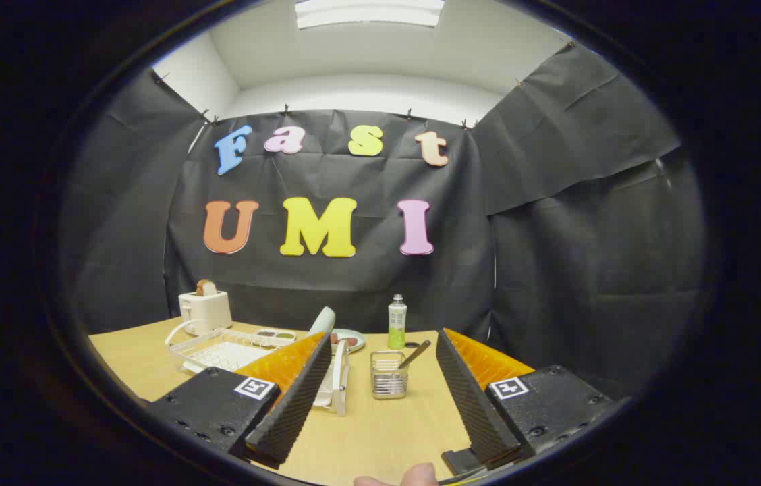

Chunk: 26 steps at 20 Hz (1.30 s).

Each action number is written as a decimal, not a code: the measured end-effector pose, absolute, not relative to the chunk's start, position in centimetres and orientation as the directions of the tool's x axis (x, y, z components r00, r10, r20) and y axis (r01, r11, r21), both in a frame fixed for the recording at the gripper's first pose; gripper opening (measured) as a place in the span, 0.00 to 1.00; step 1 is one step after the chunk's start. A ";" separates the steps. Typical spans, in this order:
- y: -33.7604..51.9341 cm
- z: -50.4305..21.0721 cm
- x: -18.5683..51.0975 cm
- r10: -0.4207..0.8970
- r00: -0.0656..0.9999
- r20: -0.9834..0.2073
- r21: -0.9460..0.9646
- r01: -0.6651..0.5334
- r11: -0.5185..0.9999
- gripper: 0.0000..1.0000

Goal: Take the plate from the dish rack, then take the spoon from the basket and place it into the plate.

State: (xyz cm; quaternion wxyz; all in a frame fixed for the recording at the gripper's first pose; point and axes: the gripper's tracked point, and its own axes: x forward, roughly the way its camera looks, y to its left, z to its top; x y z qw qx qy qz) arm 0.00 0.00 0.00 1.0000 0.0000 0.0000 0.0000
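Note:
A white wire dish rack (232,351) stands on the wooden table (380,432), beyond my left finger and partly hidden by it. A pale plate (322,320) stands upright in the rack, its top edge showing above that finger. A small clear mesh basket (388,374) sits ahead between my fingers, with a spoon (415,354) leaning out of it to the right. My gripper (384,351) is open, fingers spread wide with nothing between them, held well short of the basket.
A white toaster (205,309) with a slice of bread stands at the table's far left. A small dish with food (348,339) and a green-labelled bottle (397,322) sit behind the basket. Black cloth walls close the booth. A fingertip (417,476) shows near the fingers' base.

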 end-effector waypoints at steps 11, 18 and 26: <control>1.1 0.6 0.2 0.026 1.000 -0.008 0.042 -0.026 0.999 1.00; 0.8 0.5 0.4 0.020 1.000 -0.023 0.015 -0.019 1.000 1.00; 0.7 0.4 0.9 0.014 0.999 -0.031 0.025 -0.013 1.000 1.00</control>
